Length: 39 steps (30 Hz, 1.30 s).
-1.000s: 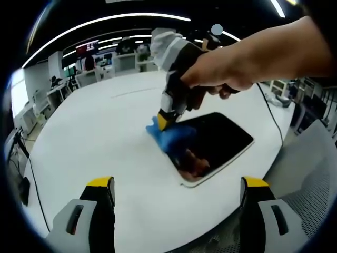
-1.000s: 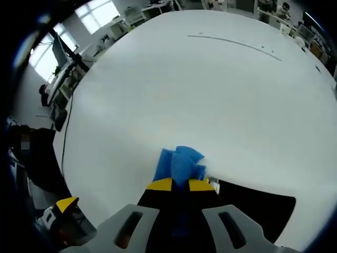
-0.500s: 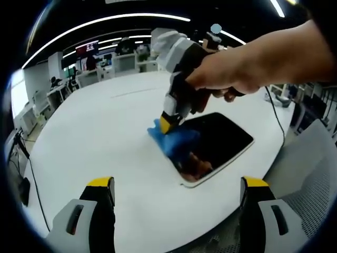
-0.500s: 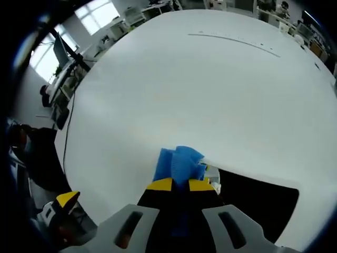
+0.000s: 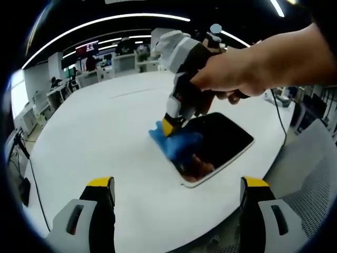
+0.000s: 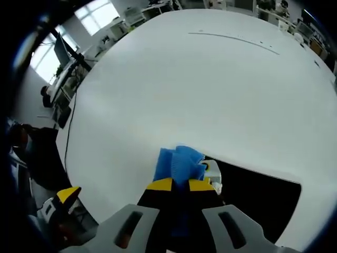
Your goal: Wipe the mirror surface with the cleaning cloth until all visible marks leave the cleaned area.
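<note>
A dark rectangular mirror (image 5: 218,142) with a white rim lies flat on the round white table (image 5: 100,137). The right gripper (image 5: 169,125), held in a person's hand (image 5: 231,76), is shut on a blue cleaning cloth (image 5: 176,143) and presses it on the mirror's left part. In the right gripper view the cloth (image 6: 179,162) sticks out past the shut yellow-tipped jaws of the right gripper (image 6: 180,184), at the mirror's corner (image 6: 253,190). My left gripper (image 5: 178,184) stands open near the table's front edge, with nothing between its fingers.
Desks, monitors and chairs of an office stand beyond the table (image 5: 95,66). A black cable (image 5: 276,118) runs over the table's right side. A mesh chair back (image 5: 310,179) stands at the right. A cable (image 6: 66,147) hangs off the table's left edge.
The right gripper has slid the blue cloth a little further onto the mirror, toward the right. The left gripper has stayed put.
</note>
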### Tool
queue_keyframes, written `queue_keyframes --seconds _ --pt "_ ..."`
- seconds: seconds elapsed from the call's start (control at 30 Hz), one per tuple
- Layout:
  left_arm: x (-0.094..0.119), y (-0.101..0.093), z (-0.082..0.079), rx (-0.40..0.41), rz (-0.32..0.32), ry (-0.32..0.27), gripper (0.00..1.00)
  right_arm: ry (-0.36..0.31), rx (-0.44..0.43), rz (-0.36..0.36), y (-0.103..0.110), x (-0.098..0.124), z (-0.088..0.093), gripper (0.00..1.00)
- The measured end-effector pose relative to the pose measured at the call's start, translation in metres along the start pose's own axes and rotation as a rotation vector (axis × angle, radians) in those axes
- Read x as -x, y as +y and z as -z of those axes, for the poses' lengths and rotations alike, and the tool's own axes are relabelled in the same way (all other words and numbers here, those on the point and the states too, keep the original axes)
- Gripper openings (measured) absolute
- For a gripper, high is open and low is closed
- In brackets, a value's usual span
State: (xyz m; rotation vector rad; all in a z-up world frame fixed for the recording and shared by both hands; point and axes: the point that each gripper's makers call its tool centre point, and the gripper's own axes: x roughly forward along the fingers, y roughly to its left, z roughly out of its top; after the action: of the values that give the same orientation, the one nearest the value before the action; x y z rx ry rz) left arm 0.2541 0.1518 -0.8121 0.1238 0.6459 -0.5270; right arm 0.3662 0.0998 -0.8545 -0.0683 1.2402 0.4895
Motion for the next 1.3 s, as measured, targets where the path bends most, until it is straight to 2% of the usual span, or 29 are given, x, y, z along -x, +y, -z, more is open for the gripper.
queue_keyframes --seconds 0.2,0.43,0.77,1.3 --pt "-0.001 -0.001 0.0 -0.003 0.002 0.002 0.99 0.004 -0.006 -0.009 0.006 0.005 0.009 0.03" --pt "0.0 -0.001 0.0 -0.005 0.003 0.003 0.99 0.0 -0.038 -0.032 0.007 -0.002 0.01 0.03" --pt "-0.001 -0.001 0.0 -0.002 0.002 -0.001 0.99 0.001 -0.057 -0.042 0.012 0.002 0.022 0.03" --pt "-0.001 0.0 0.0 0.003 0.001 0.002 0.99 -0.006 -0.043 -0.044 0.014 0.005 0.024 0.03"
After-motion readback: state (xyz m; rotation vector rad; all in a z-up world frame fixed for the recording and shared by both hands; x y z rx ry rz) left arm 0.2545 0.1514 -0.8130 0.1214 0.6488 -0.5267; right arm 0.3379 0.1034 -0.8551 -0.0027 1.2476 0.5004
